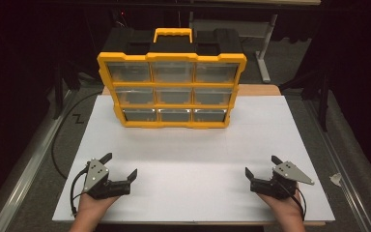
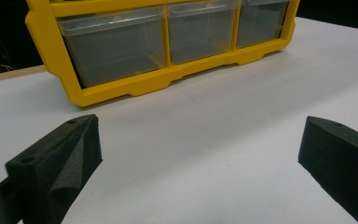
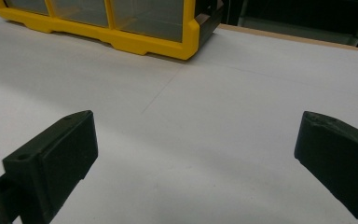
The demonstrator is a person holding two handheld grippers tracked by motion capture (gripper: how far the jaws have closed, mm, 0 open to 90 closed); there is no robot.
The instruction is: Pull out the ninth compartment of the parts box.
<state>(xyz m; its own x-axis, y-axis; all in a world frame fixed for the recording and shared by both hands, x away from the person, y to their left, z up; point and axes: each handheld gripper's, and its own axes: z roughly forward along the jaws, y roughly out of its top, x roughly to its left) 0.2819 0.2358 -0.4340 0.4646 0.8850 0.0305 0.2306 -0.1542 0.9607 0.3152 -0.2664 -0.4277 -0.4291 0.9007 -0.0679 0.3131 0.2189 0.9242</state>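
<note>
A yellow and black organizer case [image 1: 172, 86] with clear drawers stands upright at the far middle of the white table [image 1: 193, 145]. Its bottom row of drawers [image 2: 168, 35] faces the left gripper view, and its lower right corner [image 3: 186, 39] appears in the right gripper view. My left gripper [image 1: 121, 166] rests near the front left of the table, open, with nothing between its jaws. My right gripper [image 1: 262, 166] rests near the front right, also open and empty. Both point toward the case from well short of it.
The white board lies on a wooden tabletop [image 1: 261, 90] whose edge shows at the back right. A black cable [image 1: 58, 140] curves along the floor at the left. A metal rail [image 1: 24, 164] runs beside the table's left side.
</note>
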